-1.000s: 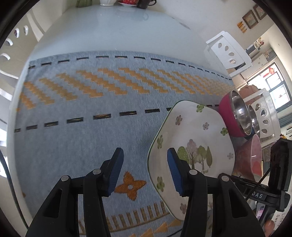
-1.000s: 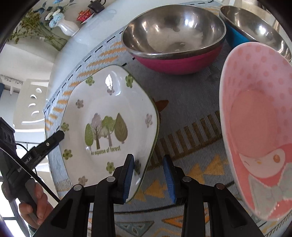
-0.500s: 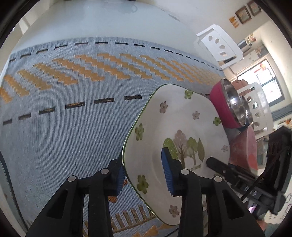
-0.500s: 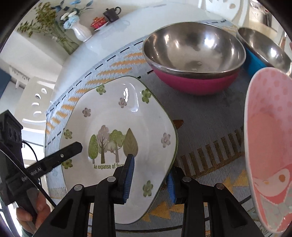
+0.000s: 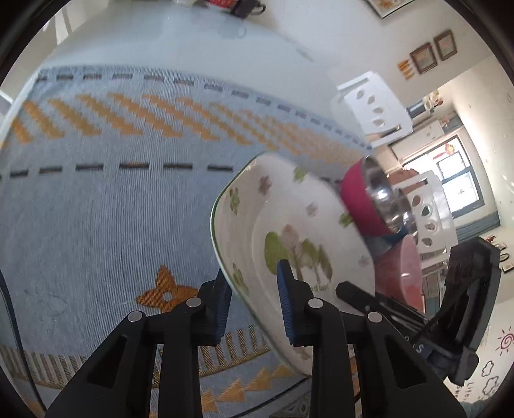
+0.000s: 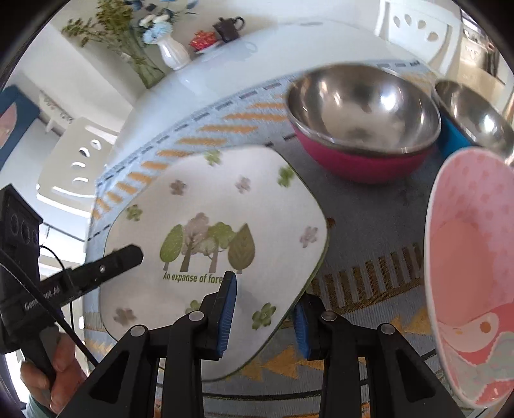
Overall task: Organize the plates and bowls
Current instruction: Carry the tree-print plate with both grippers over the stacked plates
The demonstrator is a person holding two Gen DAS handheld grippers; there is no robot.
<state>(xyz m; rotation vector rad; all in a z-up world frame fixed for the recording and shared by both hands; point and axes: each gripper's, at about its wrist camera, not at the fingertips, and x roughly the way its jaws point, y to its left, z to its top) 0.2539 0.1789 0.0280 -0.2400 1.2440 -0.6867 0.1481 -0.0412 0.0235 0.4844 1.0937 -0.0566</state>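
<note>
A white square plate with a tree picture [image 6: 225, 222] is lifted and tilted above the patterned cloth. My left gripper [image 5: 253, 299] is shut on the plate's [image 5: 289, 225] near-left edge, one finger above and one below. My right gripper [image 6: 265, 313] is shut on its near-right corner in the same way. A pink-sided steel bowl [image 6: 363, 119] stands behind the plate. A blue-sided steel bowl [image 6: 472, 112] is to its right. A pink plate with a cartoon figure [image 6: 472, 276] lies at the right.
The blue-grey cloth with orange patterns [image 5: 96, 193] covers a white table [image 5: 160, 41]. A vase with flowers [image 6: 170, 51], a red item and a dark teapot [image 6: 228, 27] stand at the far edge. White chairs [image 5: 376, 106] stand around the table.
Both grippers have closed on the tree plate and raised it off the cloth, tilting it. The bowls and the pink plate have stayed in place.
</note>
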